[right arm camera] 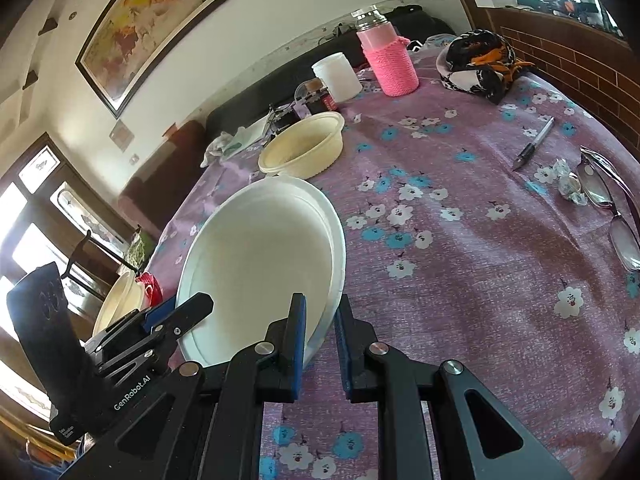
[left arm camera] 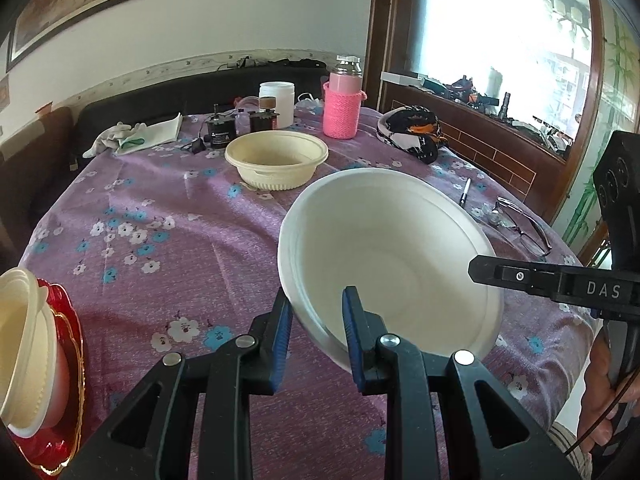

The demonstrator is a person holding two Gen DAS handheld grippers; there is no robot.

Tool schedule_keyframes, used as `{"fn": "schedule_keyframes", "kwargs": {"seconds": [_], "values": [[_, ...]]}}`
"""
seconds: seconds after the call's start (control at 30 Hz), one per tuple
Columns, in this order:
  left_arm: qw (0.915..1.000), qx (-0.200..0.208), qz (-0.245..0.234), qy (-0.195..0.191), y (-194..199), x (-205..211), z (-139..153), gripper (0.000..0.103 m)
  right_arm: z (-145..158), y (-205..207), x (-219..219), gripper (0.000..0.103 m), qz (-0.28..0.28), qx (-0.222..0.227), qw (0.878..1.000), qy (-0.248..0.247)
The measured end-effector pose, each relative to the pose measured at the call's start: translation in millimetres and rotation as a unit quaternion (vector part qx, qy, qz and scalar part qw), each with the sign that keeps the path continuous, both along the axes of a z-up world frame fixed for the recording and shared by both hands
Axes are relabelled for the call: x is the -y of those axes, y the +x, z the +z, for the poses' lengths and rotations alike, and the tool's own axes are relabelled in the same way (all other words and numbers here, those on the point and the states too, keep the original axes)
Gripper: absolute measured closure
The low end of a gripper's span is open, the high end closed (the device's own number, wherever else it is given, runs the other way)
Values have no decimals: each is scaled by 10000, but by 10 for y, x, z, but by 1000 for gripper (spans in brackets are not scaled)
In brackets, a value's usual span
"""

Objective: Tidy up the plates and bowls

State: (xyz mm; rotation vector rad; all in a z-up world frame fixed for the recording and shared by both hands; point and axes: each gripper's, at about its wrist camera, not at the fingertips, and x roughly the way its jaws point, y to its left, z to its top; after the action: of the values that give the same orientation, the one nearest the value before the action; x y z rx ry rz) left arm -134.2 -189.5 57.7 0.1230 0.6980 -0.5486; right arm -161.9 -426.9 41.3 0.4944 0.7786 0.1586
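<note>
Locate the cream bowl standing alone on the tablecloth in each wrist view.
Left wrist: cream bowl upper centre, beyond the tilted white bowl.
Right wrist: cream bowl upper centre-left, again beyond the white bowl.
Shared landmark: pink knitted bottle, behind it to the right.

Ahead of the hand-held gripper: white wall with dark-framed landscape painting [right arm camera: 160, 20], black sofa [left arm camera: 192, 92], bright brick-silled window [left arm camera: 492, 32] to the right.

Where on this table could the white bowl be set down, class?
Bare cloth lies between the cream bowl and the red plate, and beside the pen toward the near edge. The far edge around the pink bottle and white jar is crowded; the glasses crowd the right edge.
</note>
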Motion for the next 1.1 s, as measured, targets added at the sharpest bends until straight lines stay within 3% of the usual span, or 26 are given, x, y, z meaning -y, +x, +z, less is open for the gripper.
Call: {"fn": "schedule_keyframes", "kwargs": {"seconds": [1.1], "values": [[9987,88,386,-312,0,-401,120,78,166,148,-362,87,308,107,9992,-220]]}}
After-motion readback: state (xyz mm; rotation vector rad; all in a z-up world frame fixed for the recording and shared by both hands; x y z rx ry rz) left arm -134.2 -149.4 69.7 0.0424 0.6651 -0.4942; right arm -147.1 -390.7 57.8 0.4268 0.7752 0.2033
